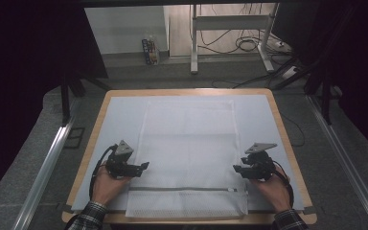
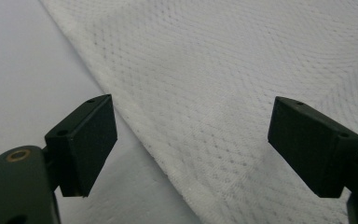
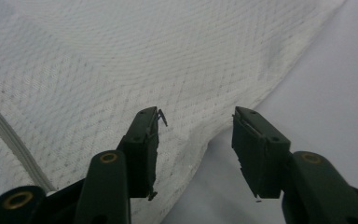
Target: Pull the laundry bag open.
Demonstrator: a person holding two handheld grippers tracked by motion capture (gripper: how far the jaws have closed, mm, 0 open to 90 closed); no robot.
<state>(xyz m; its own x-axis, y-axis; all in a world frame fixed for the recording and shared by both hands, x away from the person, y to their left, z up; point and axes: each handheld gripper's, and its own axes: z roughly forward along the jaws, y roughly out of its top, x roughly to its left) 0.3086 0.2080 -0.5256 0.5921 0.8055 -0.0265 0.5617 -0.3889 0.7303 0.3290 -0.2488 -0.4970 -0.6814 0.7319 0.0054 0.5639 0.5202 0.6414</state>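
Lying flat: mesh bag [image 1: 188, 148] on white mat [image 1: 124, 115], wooden table [image 1: 100, 120] | grey floor [image 1: 172, 74] | both grippers' fingers apart, empty

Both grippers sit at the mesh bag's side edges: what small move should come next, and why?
Probably close both on the edges. The left gripper and right gripper stand open, each straddling a side edge of the white mesh bag, which lies flat on the table, not yet gripped.

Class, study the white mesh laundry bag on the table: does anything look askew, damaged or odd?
Nothing stands out. The white mesh laundry bag lies flat and square on the pale grey mat, its grey zipper closed. The left gripper and right gripper hang open at its side edges.
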